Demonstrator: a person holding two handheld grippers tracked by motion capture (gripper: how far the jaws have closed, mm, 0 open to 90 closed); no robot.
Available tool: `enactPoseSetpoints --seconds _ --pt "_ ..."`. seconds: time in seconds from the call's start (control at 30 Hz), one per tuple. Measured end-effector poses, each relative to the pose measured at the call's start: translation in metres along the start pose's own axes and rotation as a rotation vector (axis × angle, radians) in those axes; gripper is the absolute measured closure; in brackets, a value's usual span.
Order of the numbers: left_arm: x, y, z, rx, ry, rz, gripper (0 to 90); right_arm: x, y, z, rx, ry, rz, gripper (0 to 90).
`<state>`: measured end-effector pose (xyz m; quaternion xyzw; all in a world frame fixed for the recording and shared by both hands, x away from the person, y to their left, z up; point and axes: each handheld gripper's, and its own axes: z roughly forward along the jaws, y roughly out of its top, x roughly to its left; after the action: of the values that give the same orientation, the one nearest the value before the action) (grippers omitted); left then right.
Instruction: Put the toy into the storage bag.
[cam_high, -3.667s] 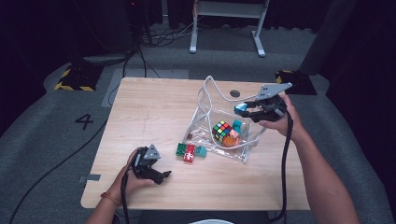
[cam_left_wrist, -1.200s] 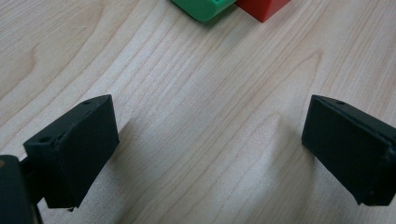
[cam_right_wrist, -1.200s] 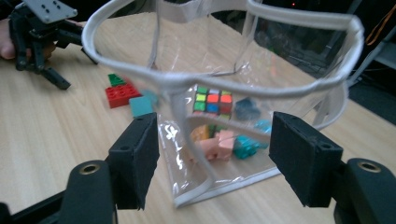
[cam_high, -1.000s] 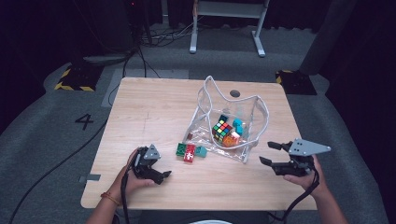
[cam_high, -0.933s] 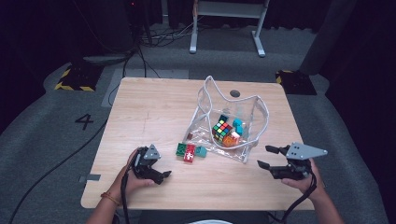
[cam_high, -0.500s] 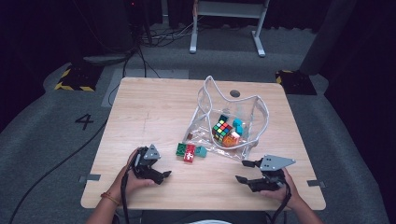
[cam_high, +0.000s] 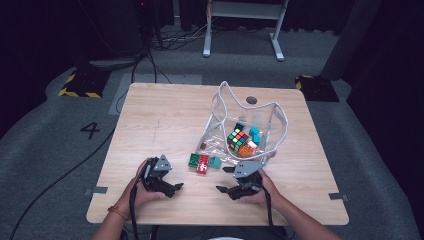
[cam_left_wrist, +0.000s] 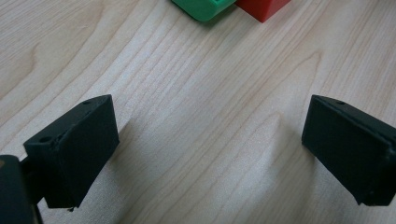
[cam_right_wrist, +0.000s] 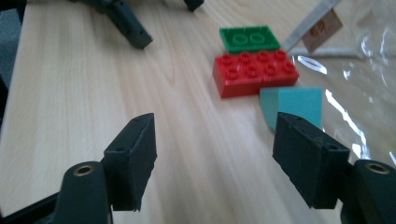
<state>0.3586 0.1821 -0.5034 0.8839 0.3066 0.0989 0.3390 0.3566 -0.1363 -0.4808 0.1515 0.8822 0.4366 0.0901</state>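
Dark room, grey floor, light wooden worktop (cam_high: 165, 115) in the middle.

Left gripper (cam_high: 172, 186) rests low at the near edge of the worktop, fingers (cam_left_wrist: 74, 149) wide apart, nothing between them, just bare wood. Ahead of its fingers, near but not touching: the green brick (cam_left_wrist: 203, 7) and the red brick (cam_left_wrist: 261, 8), seen at the top edge of the left gripper view.

Block row sits between the two grippers and a bit beyond both sets of fingers: green brick (cam_high: 194, 160), red brick (cam_high: 203, 163), teal block (cam_high: 215, 162), touching side by side.

Right gripper (cam_high: 227, 181) is just beside the row on its right, pointing left towards it. Its fingers (cam_right_wrist: 133, 158) have just been opening and stand apart with nothing between them. In the right gripper view the teal block (cam_right_wrist: 292, 107) lies just ahead of the right-hand finger, the red brick (cam_right_wrist: 254, 74) beyond the gap, the green brick (cam_right_wrist: 250, 38) behind that.

Clear plastic bag (cam_high: 270, 112) stands past the right gripper's fingers, open at the top, holding a colour puzzle cube (cam_high: 238, 140) and small blocks.
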Motion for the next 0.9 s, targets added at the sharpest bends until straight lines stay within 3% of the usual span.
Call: enactPoseSetpoints --seconds 0.17,0.27,0.3,0.33,0.43,0.5,0.57,0.67,0.73,0.77,0.9 --pt "0.0 0.0 0.0 0.0 0.0 0.004 3.9 -0.013 0.013 0.02 0.003 -0.041 -0.082 31.5" --pt "0.0 0.0 0.0 -0.001 0.001 0.005 3.9 -0.019 0.014 0.03 0.029 -0.061 -0.084 31.3" --pt "0.0 0.0 0.0 -0.001 0.0 0.004 3.9 -0.021 0.014 0.031 0.034 -0.08 -0.106 31.7" --pt "0.0 0.0 0.0 -0.001 0.001 0.005 3.9 -0.02 0.015 0.032 0.028 -0.093 -0.072 31.8" --pt "0.0 0.0 0.0 -0.001 0.0 0.005 3.9 -0.024 0.016 0.032 0.027 -0.12 -0.1 31.3" --pt "0.0 0.0 0.0 0.0 0.0 0.005 4.0 -0.025 0.015 0.036 0.033 -0.111 -0.095 30.9" --pt "0.0 0.0 0.0 0.0 0.0 0.006 3.9 -0.028 0.014 0.041 0.054 -0.119 -0.12 30.9" --pt "0.0 0.0 0.0 -0.004 0.0 0.001 3.9 -0.029 0.014 0.042 0.067 -0.123 -0.073 30.5" --pt "0.0 0.0 0.0 -0.004 0.001 0.001 3.9 -0.033 0.016 0.042 0.062 -0.131 -0.085 30.3" --pt "0.0 0.0 0.0 -0.005 0.001 0.001 3.9 -0.033 0.017 0.041 0.065 -0.136 -0.065 30.1" --pt "0.0 0.0 0.0 -0.005 0.0 0.001 3.9 -0.037 0.018 0.048 0.086 -0.133 -0.1 28.9"
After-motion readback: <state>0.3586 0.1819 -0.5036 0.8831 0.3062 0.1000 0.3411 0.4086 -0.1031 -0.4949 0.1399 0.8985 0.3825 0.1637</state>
